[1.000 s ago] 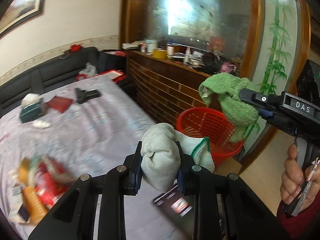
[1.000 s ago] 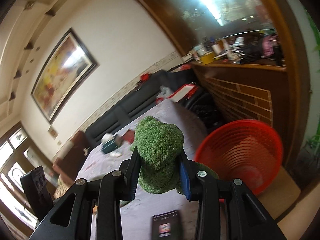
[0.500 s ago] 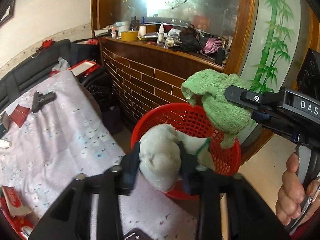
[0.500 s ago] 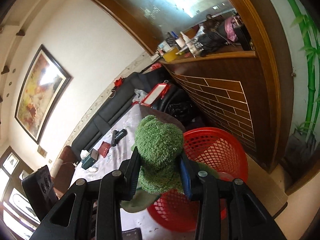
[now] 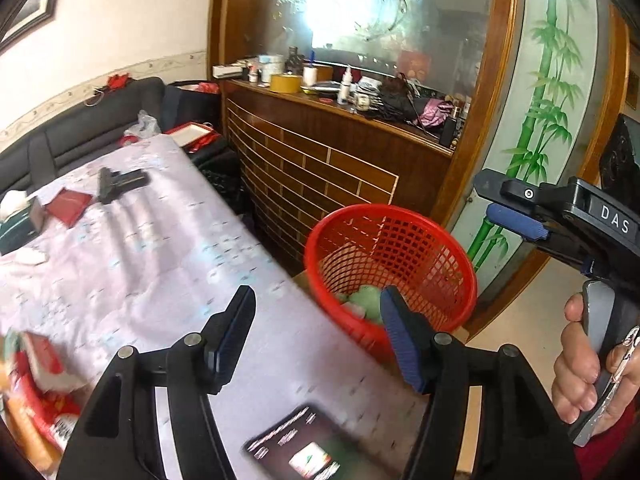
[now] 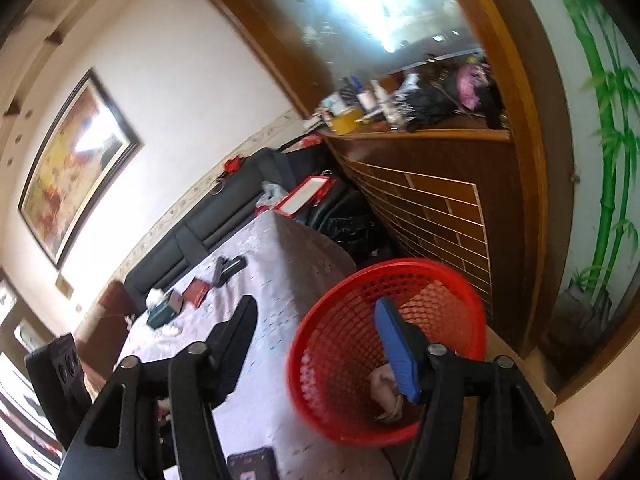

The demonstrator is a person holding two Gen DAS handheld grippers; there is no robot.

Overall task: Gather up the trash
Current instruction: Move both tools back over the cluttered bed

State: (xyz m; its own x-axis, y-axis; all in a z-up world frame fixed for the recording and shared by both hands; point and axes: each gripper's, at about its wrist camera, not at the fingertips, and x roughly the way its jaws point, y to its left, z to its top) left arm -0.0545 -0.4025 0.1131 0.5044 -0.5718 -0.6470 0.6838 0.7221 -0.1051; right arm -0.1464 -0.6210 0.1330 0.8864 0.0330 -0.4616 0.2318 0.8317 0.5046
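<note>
A red mesh basket [image 5: 420, 240] stands beside the table's right edge; it also shows in the right wrist view [image 6: 332, 344]. A green cloth [image 5: 366, 300] lies at its bottom, and a whitish cloth [image 6: 382, 390] shows there in the right wrist view. My left gripper [image 5: 316, 336] is open and empty above the table edge, next to the basket. My right gripper [image 6: 316, 340] is open and empty over the basket's near rim; it also shows in the left wrist view [image 5: 516, 212], to the right of the basket.
The table [image 5: 140, 248] has a pale flowered cloth. Red packets [image 5: 36, 392] lie at its near left, a dark card [image 5: 296, 448] at the front, a black tool [image 5: 116, 182], a red booklet [image 5: 68, 206] and a tissue box [image 5: 16, 224] farther back. A wooden cabinet [image 5: 340, 168] stands behind the basket.
Both grippers opened and let go of their cloths, which now lie in the red basket. The left gripper has drawn back over the table edge.
</note>
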